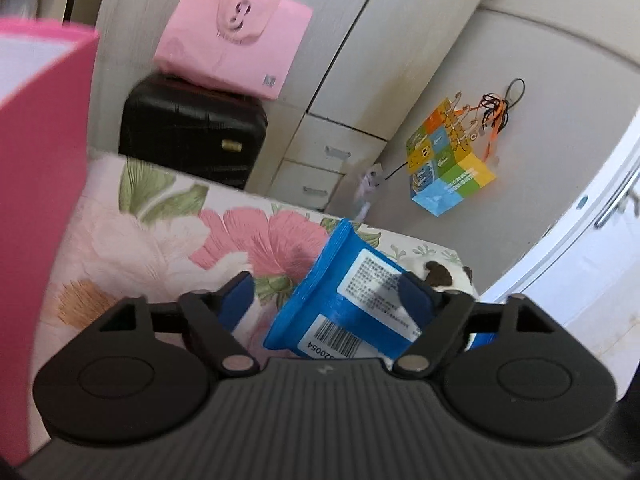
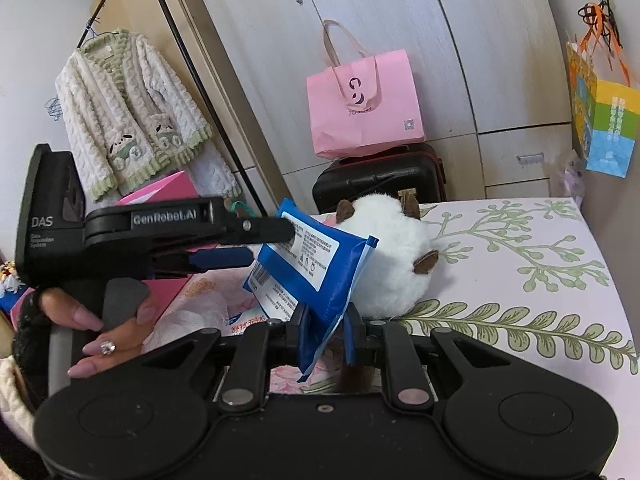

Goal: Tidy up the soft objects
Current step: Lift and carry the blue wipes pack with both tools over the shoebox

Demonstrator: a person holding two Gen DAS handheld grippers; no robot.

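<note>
Right gripper (image 2: 326,330) clamped the near sealed edge of the soft, light, slippery blue plastic wipes packet (image 2: 320,256); left gripper (image 1: 328,292) stood open, unloaded, beside its far-left corner above the floral bed (image 2: 520,248)

Bright daylight is filling the room. The left wrist view is looking smeared, most on the pink bag (image 1: 234,34). Straight wardrobe doors (image 2: 384,20) are bending near the edges.

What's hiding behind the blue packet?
Behind the blue packet sits a fluffy white plush toy with brown ears, on the flowered bedcover. The packet covers the toy's left side, so any face there can't be seen.
</note>
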